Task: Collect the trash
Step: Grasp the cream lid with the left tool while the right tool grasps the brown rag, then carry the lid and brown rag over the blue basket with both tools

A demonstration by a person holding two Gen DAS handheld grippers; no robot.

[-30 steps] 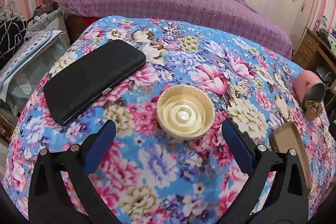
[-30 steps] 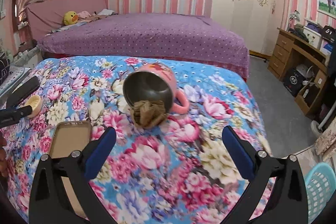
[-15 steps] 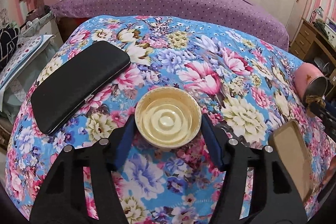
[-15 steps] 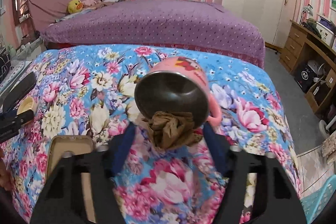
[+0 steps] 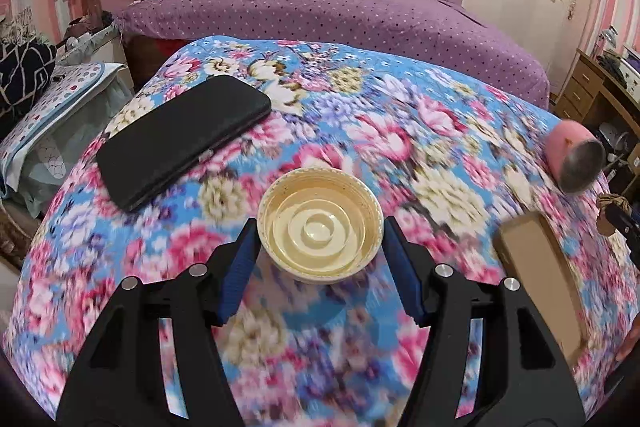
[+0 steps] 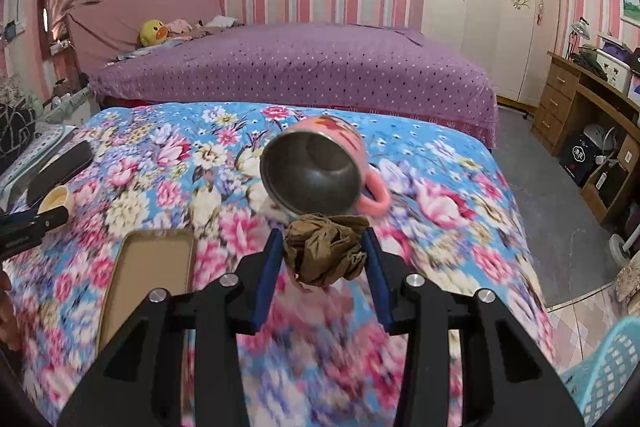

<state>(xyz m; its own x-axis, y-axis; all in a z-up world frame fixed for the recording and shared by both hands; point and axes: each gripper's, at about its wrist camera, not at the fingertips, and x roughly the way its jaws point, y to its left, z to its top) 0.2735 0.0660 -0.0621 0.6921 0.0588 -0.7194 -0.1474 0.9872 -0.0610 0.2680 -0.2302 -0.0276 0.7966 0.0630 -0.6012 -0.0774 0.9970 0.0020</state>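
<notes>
A round cream plastic lid (image 5: pixel 320 231) sits between the blue pads of my left gripper (image 5: pixel 320 227), which is shut on its rim just above the floral cloth (image 5: pixel 360 107). A crumpled brown paper wad (image 6: pixel 324 255) is pinched between the pads of my right gripper (image 6: pixel 322 239), whose jaws are closing on it. The wad hangs just in front of the mouth of a pink mug (image 6: pixel 320 163) that lies on its side. The right wrist view also shows the lid (image 6: pixel 58 199) at the far left.
A black flat case (image 5: pixel 184 135) lies at the back left of the cloth. A tan phone case (image 6: pixel 152 267) lies between the two grippers. A light blue basket (image 6: pixel 608 367) stands on the floor at the right. A purple bed (image 6: pixel 300 67) lies behind.
Both grippers went from wide open to closed: the left around the cream lid, the right around the brown wad. The wad has come back from the mug's mouth.
</notes>
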